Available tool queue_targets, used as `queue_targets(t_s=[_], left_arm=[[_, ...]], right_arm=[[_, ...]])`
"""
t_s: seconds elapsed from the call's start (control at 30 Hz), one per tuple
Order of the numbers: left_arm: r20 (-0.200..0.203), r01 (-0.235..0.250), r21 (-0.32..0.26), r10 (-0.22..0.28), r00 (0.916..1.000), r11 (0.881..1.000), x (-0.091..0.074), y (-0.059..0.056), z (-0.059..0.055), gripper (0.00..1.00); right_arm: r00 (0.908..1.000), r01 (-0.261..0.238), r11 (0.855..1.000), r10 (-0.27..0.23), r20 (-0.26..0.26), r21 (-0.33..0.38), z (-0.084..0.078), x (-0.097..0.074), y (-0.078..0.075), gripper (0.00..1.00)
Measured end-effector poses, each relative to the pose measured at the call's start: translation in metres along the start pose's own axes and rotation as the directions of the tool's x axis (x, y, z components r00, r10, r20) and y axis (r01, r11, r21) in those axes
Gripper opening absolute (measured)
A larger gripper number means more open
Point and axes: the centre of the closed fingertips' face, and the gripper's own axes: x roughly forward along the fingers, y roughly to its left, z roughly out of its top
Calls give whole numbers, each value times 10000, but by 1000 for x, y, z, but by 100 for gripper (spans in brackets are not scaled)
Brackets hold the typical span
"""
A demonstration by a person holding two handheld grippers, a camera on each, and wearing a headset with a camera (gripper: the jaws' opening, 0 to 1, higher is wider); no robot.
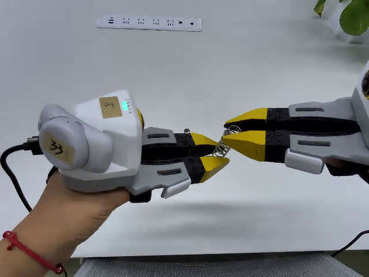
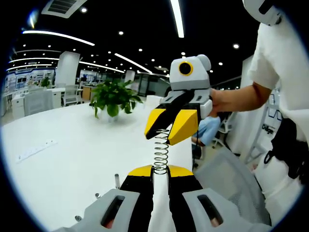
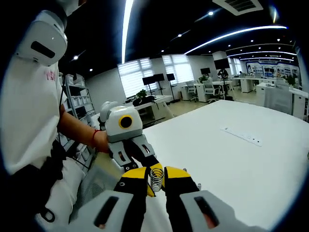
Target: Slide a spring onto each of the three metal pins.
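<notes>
Left tongs, right tongs pinch spring, ends hidden.

Grey left gripper, yellow-black jaws, black cable, red bracelet

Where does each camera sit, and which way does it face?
Head view: on the headset, facing down at the table, left gripper, right gripper and a hand.
Left gripper view: along its own jaws, facing the right gripper and the person's arm.
Right gripper view: the reverse, facing the left gripper and the other arm.
All three share the spring.
</notes>
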Motion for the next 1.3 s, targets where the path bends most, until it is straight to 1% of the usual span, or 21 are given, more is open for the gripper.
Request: queue_targets(t_s=[0.03, 0.13, 0.2, 0.23, 0.3, 0.37, 0.43, 0.47, 0.53, 0.57, 0.6, 0.7, 0.73, 0.77, 0.8, 0.83, 0.93, 1.03, 1.13, 1.17, 1.3], left_arm=[[-16, 4, 0, -4, 10000, 10000, 0, 0, -1, 10], [-150, 28, 4, -28, 9999, 10000, 0, 0, -3, 10], [-218, 55, 44, -54, 9997, 10000, 1, -1, -5, 10], [-277, 54, 68, -52, 9996, 10000, 1, -2, -6, 10], [-311, 65, 88, -62, 9995, 9999, 1, -2, -7, 10], [-351, 76, 115, -72, 9994, 9999, 1, -2, -8, 10], [-419, 102, 164, -95, 9991, 9998, 2, -2, -9, 10], [-460, 118, 199, -108, 9989, 9997, 3, -2, -10, 10], [-524, 146, 235, -134, 9985, 9996, 3, -2, -11, 10], [-539, 170, 273, -155, 9984, 9995, 3, -3, -11, 10], [-553, 187, 275, -171, 9983, 9994, 4, -3, -12, 10], [-591, 223, 307, -204, 9980, 9993, 4, -3, -13, 10], [-617, 231, 327, -211, 9979, 9992, 5, -4, -14, 10], [-634, 232, 342, -210, 9978, 9991, 5, -4, -14, 10], [-643, 238, 361, -214, 9977, 9991, 5, -4, -15, 10], [-644, 249, 360, -226, 9977, 9990, 5, -5, -15, 10], [-660, 276, 390, -250, 9975, 9989, 6, -5, -16, 10], [-643, 254, 358, -230, 9977, 9990, 6, -5, -16, 10], [-569, 229, 297, -212, 9982, 9993, 6, -4, -15, 10], [-563, 231, 307, -214, 9982, 9993, 6, -5, -15, 10], [-489, 221, 240, -209, 9986, 9995, 6, -5, -14, 10]], right_arm=[[9999, -35, 10000, 34, -168, -76, -1, 0, 0, 19], [9927, -388, 9948, 275, -1177, -946, -8, -3, 3, 23], [9774, -781, 9830, 427, -2072, -1660, -11, -5, 3, 26], [9645, -1097, 9717, 532, -2587, -2094, -13, -7, 4, 27], [9461, -1561, 9543, 703, -3160, -2548, -12, -7, 7, 30], [9216, -2142, 9338, 961, -3759, -2865, -11, -4, 13, 32], [8898, -2690, 9092, 1082, -4433, -3179, -19, -8, 7, 32], [8641, -3062, 8907, 1118, -4907, -3361, -22, -7, 7, 31], [8313, -3456, 8686, 1079, -5452, -3550, -26, -6, 6, 29], [8109, -3778, 8564, 1227, -5722, -3518, -29, -4, 8, 29], [7965, -3971, 8502, 1321, -5900, -3457, -30, -3, 9, 29], [7456, -4572, 8178, 1381, -6520, -3496, -37, 1, 11, 27], [7221, -4796, 8014, 1290, -6796, -3575, -39, 3, 11, 26], [7065, -4945, 7892, 1207, -6974, -3643, -41, 3, 10, 25], [6852, -5174, 7734, 1181, -7187, -3662, -44, 3, 10, 25], [6741, -5273, 7662, 1140, -7298, -3673, -45, 4, 9, 24], [6569, -5427, 7570, 1124, -7455, -3641, -45, 6, 7, 21], [6344, -5622, 7483, 1171, -7641, -3521, -45, 5, 9, 19], [6151, -5816, 7318, 1096, -7808, -3554, -47, 5, 10, 18], [6058, -5907, 7231, 1045, -7887, -3579, -48, 4, 9, 17], [5902, -6047, 7104, 960, -8015, -3602, -49, 4, 8, 14]])
